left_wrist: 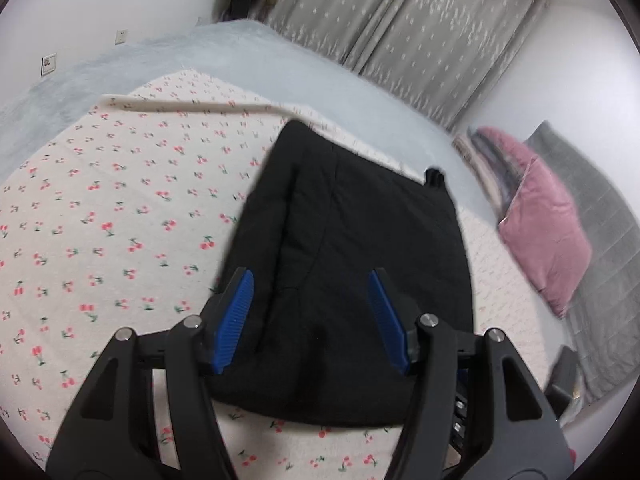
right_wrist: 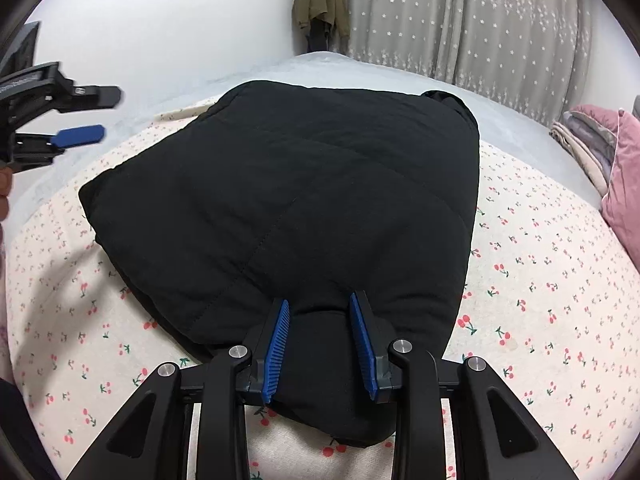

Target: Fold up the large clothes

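The right gripper [right_wrist: 320,304] pinches a bulge of the folded black jacket [right_wrist: 300,184]; the left gripper [left_wrist: 312,280] hangs wide apart above it, holding nothing.

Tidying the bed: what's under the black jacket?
The black jacket lies on the cherry-print sheet, which shows all around it. Anything beneath the jacket itself is covered.

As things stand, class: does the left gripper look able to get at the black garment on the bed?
Probably yes. The left gripper hangs over the black garment with jaws apart and nothing between them and the fabric; the right gripper works another part.
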{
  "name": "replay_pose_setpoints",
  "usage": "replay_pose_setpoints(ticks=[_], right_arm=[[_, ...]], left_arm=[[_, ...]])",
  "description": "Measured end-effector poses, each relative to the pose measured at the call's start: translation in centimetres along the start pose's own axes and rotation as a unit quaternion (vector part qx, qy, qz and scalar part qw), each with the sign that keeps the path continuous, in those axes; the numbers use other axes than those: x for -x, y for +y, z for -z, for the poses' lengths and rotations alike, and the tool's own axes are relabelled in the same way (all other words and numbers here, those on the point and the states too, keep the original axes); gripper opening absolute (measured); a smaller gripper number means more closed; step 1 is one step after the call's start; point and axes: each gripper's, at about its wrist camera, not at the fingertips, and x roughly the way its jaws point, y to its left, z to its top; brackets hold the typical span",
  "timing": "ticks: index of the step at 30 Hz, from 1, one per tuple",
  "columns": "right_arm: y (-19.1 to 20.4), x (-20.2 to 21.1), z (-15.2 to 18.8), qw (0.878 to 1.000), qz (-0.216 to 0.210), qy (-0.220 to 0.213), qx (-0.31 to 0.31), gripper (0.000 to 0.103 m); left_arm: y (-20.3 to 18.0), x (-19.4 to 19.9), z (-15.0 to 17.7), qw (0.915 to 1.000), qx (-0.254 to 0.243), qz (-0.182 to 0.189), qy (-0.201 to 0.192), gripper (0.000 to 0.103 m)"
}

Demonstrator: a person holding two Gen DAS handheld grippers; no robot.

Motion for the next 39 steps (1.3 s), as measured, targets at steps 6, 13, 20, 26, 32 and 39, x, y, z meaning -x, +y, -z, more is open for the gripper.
replay_pose_setpoints(ticks=[6, 13, 20, 26, 32, 39], right_arm=[[-0.8, 0.4, 0.0, 1.0, -0.027, -0.003, -0.014, 0.032], [-2.7, 1.8, -3.0, 0.995, -0.095, 0.035, -0.02, 0.033], [-10.9, -0.3, -12.7, 0.986, -0.087, 0.016, -0.14, 0.036], [-16.3, -8.8, -17.4, 0.96, -0.103, 0.059, -0.255, 0.036], [-14.1, -16.9, -16.6, 0.972, -0.053, 0.112, -0.2, 0.036], [-13.7, -15.2, -16.1, 0.978, -0.038, 0.088, -0.183, 0.036]], left_arm=[[0.3, -5.5, 0.5, 0.9966, -0.004, -0.053, 0.063, 0.061], [0.4, -6.5, 1.0, 0.9942, -0.023, -0.061, 0.085, 0.061], [0.3, -6.4, 0.8, 0.9943, -0.011, -0.054, 0.092, 0.061], [0.5, -6.4, 0.7, 0.9942, -0.01, -0.051, 0.095, 0.061], [0.1, -6.4, 0.7, 0.9943, -0.013, -0.061, 0.086, 0.061], [0.1, -6.6, 0.7, 0.9951, -0.019, -0.057, 0.079, 0.061]])
